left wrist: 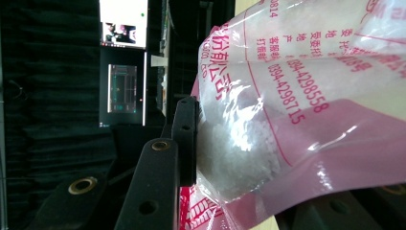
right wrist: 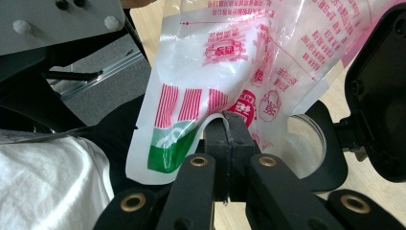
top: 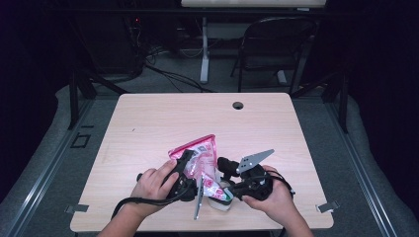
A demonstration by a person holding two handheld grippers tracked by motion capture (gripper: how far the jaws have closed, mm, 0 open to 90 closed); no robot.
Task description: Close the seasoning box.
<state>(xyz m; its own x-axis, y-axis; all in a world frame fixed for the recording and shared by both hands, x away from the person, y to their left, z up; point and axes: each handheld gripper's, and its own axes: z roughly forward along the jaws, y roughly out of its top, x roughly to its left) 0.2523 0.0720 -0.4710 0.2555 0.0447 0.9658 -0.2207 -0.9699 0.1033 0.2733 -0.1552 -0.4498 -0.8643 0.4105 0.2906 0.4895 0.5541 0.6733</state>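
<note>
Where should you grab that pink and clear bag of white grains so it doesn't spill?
Probably by its flat edges, one from each side. The bag is floppy, and its grain-filled belly bulges and would slip. The right tongs are shut on a thin, empty lower edge; the left tongs pinch the side. A clear cup sits below the bag.

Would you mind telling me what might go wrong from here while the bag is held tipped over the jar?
1. The right gripper pinches only a thin edge of the bag; the film may slip or tear.
2. The white grains could miss the glass jar, whose mouth sits partly behind the bag.
3. The jar stands near the table edge and may be knocked off.
</note>
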